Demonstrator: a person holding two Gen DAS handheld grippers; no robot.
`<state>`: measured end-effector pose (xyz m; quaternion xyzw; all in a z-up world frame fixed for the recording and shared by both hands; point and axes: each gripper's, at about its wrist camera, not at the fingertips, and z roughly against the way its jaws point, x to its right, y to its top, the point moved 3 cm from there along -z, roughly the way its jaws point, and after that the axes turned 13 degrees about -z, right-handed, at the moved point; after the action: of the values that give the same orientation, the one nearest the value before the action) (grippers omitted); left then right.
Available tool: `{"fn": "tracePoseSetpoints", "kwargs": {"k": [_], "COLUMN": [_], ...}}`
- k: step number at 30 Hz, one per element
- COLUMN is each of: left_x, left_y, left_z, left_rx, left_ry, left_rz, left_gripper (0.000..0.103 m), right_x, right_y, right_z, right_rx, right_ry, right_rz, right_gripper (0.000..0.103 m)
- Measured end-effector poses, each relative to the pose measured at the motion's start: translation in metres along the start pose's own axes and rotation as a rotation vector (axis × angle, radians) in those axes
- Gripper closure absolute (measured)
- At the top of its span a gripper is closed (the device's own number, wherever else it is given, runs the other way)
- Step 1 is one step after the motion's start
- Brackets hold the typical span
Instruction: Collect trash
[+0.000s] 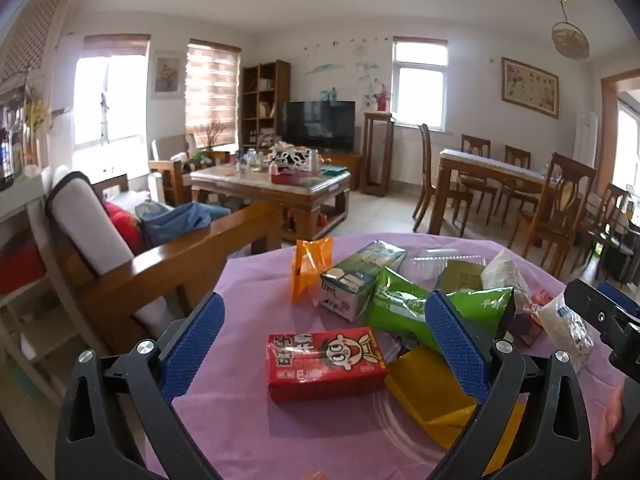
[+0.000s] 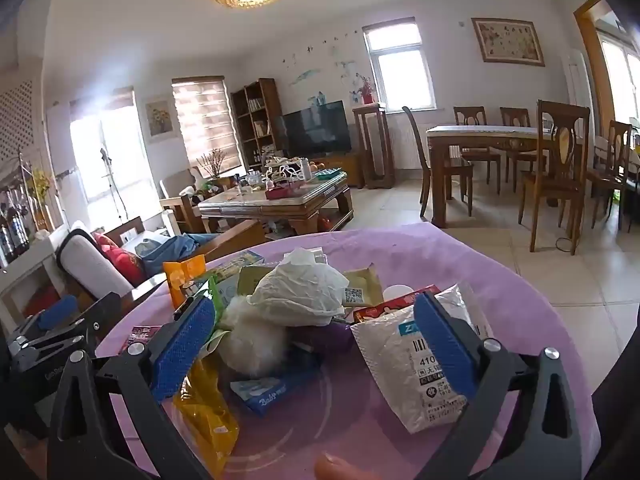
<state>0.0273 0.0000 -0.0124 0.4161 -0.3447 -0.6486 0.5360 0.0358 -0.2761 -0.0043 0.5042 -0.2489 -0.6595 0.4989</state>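
Note:
A pile of trash covers a round table with a purple cloth. My left gripper stands open above a red drink carton; its pads touch nothing. Beyond lie a green snack bag, a white-green carton, an orange wrapper and a yellow wrapper. My right gripper is open too, over a fluffy white ball and crumpled white tissue. A white printed packet lies by its right finger. A blue tissue pack and the yellow wrapper lie below.
A wooden armchair stands close at the table's left edge. Farther off are a cluttered coffee table, a television, and a dining table with chairs. A fingertip shows at the bottom of the right wrist view.

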Motion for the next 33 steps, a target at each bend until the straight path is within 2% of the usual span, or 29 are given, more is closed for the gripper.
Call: {"fn": "tracePoseSetpoints", "kwargs": {"k": [3, 17, 33], "left_x": [0.000, 0.000, 0.001], "left_y": [0.001, 0.000, -0.003], "left_z": [0.001, -0.007, -0.011], "left_rx": [0.024, -0.011, -0.028], "left_ry": [0.007, -0.009, -0.017], "left_rz": [-0.002, 0.001, 0.013], "left_gripper": [0.004, 0.004, 0.004], "right_x": [-0.001, -0.005, 0.011], "right_y": [0.000, 0.002, 0.002], "right_z": [0.000, 0.000, -0.004], "right_rx": [0.002, -0.001, -0.018], "right_ry": [-0.017, -0.022, -0.019], "right_rz": [0.014, -0.015, -0.048], "right_gripper": [0.005, 0.005, 0.005]}}
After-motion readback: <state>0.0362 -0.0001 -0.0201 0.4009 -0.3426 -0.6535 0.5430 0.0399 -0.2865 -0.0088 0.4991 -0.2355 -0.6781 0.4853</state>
